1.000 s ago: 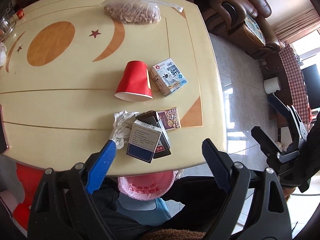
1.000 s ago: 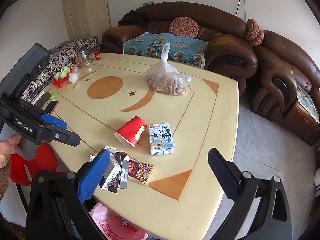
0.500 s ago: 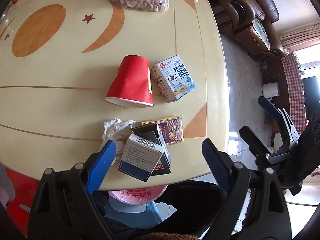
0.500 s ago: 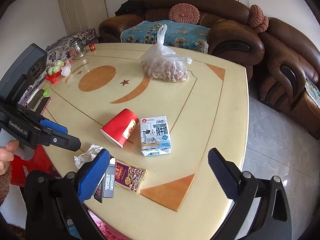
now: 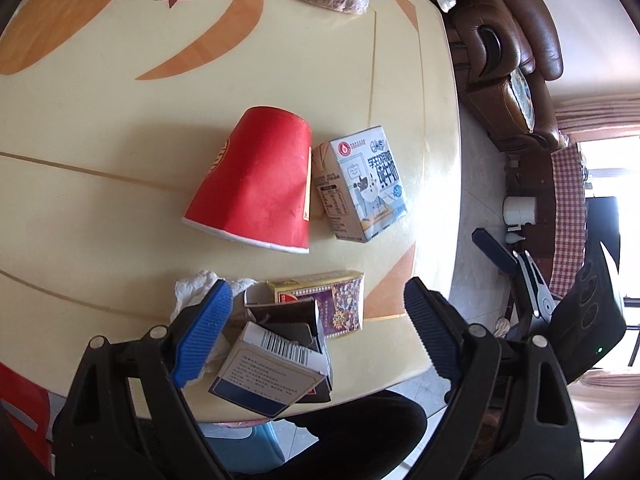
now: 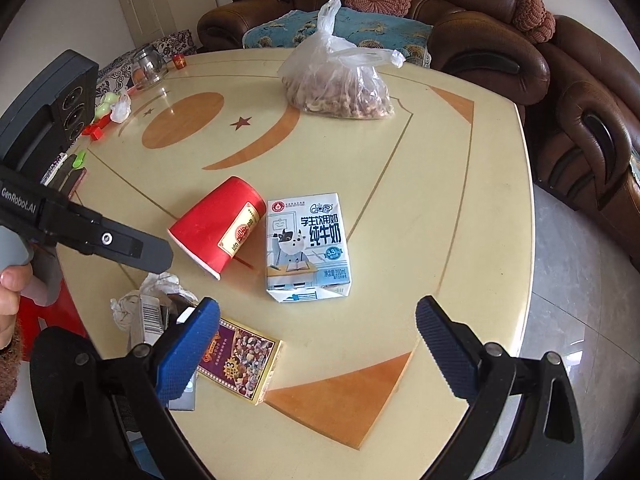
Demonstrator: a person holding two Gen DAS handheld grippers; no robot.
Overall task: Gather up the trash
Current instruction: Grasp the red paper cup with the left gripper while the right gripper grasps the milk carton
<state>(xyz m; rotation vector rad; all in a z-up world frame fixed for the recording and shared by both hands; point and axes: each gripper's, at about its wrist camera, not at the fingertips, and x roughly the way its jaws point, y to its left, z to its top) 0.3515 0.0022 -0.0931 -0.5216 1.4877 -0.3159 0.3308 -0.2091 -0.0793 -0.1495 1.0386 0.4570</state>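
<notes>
Fingers of left gripper [image 5: 318, 332] spread wide, nothing clamped, over the box pile [image 5: 276, 360] at table [image 5: 100, 168] edge; right gripper [image 6: 316, 344] likewise released; red cup [image 5: 256, 180] on its side at 12 o'clock of pile, milk carton [image 5: 360, 184] touching it at 3; tissue [image 5: 192, 288] at pile's 9.

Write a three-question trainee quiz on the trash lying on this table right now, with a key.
1. True or false: the red paper cup stands upright.
2. Which lies right beside the cup? A) milk carton B) bag of peanuts C) glass jar
3. Fill in: the crumpled tissue lies next to a pile of small ____ near the table edge.

Key: 1 false, it lies on its side. 2 A. 3 boxes. Both the left tool and right tool are open, holding nothing.
</notes>
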